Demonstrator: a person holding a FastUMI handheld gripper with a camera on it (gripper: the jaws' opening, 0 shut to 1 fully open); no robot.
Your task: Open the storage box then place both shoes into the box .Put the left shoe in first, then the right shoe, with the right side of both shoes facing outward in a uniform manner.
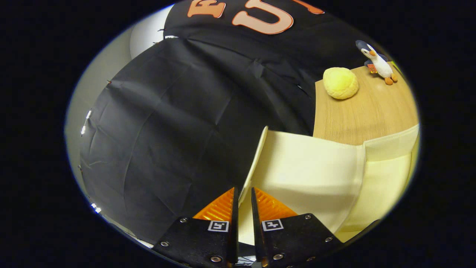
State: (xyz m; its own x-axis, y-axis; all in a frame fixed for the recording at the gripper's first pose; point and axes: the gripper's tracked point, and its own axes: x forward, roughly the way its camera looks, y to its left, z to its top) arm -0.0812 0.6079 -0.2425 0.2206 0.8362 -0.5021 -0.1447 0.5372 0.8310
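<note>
My gripper (244, 195) is shut on the thin edge of the storage box's cream lid (308, 167). That edge runs up from between my fingers, and the lid's inner face spreads out to the right of them. The lid stands raised and tilted. Beyond a fold line lies the paler box body (386, 175), further right. The view is rolled sideways.
A wooden tabletop (368, 111) shows beyond the lid. On it sit a yellow round plush (340, 83) and a small penguin toy (379, 63). Black cloth covers the booth wall left of the lid.
</note>
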